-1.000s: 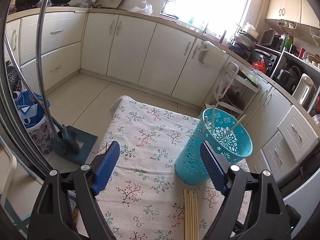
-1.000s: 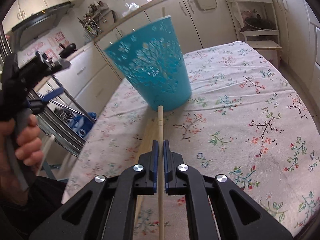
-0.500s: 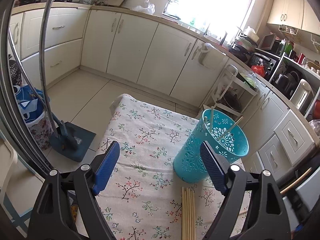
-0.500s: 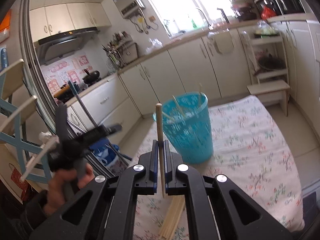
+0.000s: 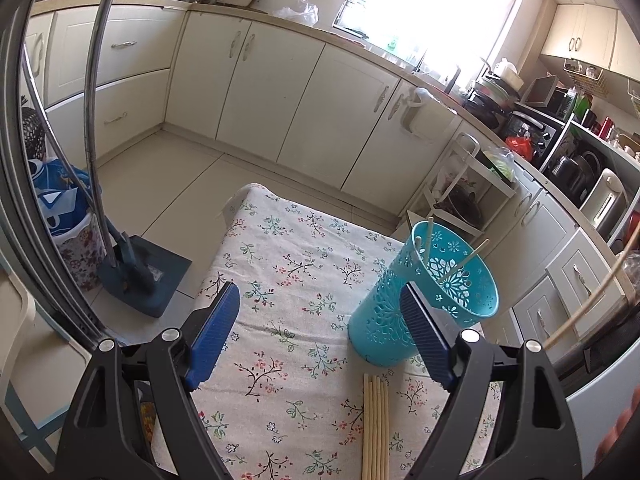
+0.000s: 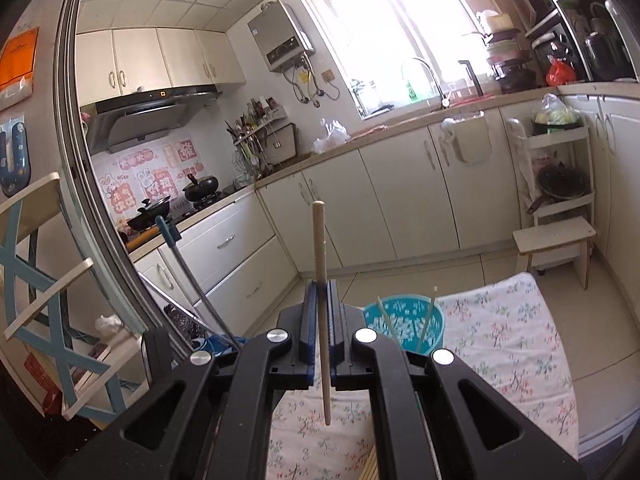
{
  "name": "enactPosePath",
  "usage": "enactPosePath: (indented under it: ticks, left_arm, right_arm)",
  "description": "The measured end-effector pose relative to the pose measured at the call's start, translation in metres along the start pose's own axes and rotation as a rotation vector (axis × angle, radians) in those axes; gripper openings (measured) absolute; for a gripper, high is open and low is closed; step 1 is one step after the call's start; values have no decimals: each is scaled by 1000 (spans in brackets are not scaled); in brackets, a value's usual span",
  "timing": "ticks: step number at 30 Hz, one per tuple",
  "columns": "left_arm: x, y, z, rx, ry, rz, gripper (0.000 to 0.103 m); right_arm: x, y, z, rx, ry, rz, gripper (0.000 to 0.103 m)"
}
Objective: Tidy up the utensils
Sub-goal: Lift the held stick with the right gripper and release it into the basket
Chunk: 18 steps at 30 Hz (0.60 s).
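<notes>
chopstick (image 6: 321, 300) upright, clamped in right tongs (image 6: 322, 312); left tongs (image 5: 320, 328) spread wide, empty.

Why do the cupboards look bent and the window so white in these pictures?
Fisheye lenses: in both wrist views the straight cabinet lines bow outward and the corners go dark. In the right wrist view the window is overexposed to plain white, hazing the wall nearby; the chopstick in the right gripper stays sharp. In the left wrist view the window glares too, while the teal basket is clear.
</notes>
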<state>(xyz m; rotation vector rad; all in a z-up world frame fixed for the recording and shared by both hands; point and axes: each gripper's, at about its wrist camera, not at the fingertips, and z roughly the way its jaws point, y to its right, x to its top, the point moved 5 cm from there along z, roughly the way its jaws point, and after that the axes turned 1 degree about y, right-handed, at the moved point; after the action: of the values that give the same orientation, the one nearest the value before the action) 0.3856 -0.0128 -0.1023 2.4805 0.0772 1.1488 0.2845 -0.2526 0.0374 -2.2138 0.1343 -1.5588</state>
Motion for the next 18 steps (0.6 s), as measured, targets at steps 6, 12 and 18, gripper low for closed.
enactPosePath:
  ticks: [6, 12, 18]
  left_arm:
    - [-1, 0, 1, 1, -3, -1, 79]
    - [-2, 0, 4, 5, -17, 4, 79]
    - [-3, 0, 9, 14, -31, 14, 79]
  right_arm:
    - [29, 10, 26, -79, 72, -37, 6]
    - [-1, 43, 77, -209, 9, -61, 6]
    - [-52, 68, 106, -260, -129, -31, 6]
